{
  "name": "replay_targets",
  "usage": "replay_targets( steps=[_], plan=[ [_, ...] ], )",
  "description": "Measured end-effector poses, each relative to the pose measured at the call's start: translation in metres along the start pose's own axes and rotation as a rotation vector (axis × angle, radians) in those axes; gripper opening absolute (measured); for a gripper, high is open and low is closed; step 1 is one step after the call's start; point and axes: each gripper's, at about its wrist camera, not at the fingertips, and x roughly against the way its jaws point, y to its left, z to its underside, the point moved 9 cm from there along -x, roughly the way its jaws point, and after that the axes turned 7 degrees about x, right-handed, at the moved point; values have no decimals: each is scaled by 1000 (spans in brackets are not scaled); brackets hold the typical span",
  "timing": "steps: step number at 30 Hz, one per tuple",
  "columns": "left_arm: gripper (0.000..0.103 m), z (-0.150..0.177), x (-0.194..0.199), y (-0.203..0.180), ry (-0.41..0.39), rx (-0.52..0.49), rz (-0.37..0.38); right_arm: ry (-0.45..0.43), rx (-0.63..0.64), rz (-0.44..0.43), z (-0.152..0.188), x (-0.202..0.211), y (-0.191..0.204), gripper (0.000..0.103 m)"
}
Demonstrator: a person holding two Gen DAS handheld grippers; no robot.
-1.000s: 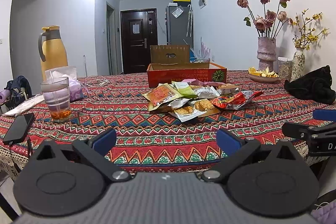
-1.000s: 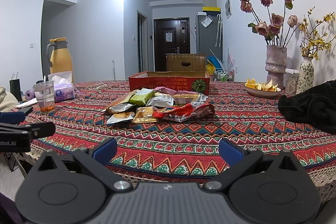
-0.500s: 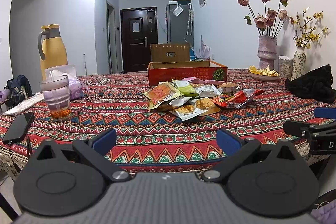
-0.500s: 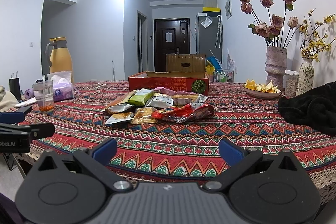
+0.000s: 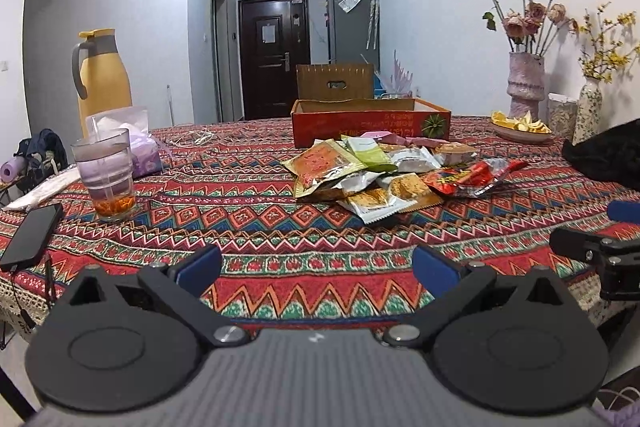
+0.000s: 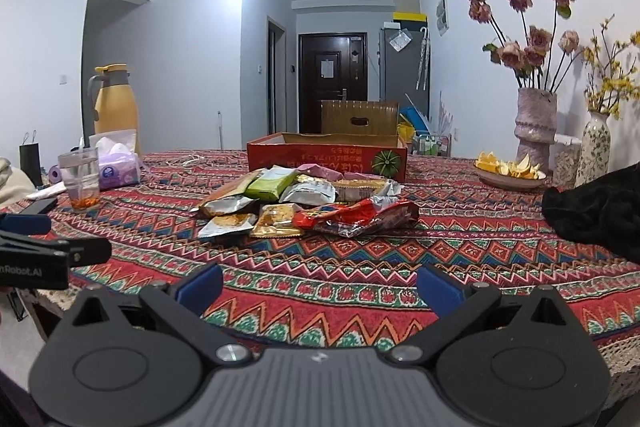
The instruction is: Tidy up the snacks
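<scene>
1. Both tools are hovering at the near edge of the bench draped in a red zigzag-patterned cloth (image 5: 256, 239). The left tool (image 5: 316, 269) is gaping wide with nothing between its blue pads, and the right tool (image 6: 319, 285) is spread just as wide and equally empty.

2. The loose heap of crinkly foil snack packets (image 5: 384, 171) is lying directly in front of the shallow red cardboard box (image 5: 370, 123), some packets just beside its near wall. The box, I am guessing, is where they are meant to go.

3. The packets are overlapping one another, so a tool closing on one is likely to be dragging a neighbour along or pinching two at once.

4. The long red shiny wrapper (image 6: 360, 217), on the right side of the heap in front of the box, is looking slippery; a shallow pinch on its edge could be letting it slide out mid-carry.

5. The packets are lying flat, so a low approach is risking snagging the cloth and rucking it toward the box.

6. The clear plastic tumbler with orange dregs and a straw (image 5: 106, 175), well to the left of the box, and the black phone (image 5: 32, 235) at the bench edge on that same side are sitting where a wide left-tool swing could be knocking them.

7. The two tools are working close together; reaching for the same packet could be making them collide.
</scene>
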Motion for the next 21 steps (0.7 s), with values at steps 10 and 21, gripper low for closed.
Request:
replay_targets(
  steps=[10, 21],
  plan=[
    [103, -11, -54, 1, 58, 13, -1, 38, -5, 2, -2, -45, -9, 103],
    [70, -34, -119, -18, 98, -46, 93, -23, 25, -4, -27, -96, -14, 103]
  ],
)
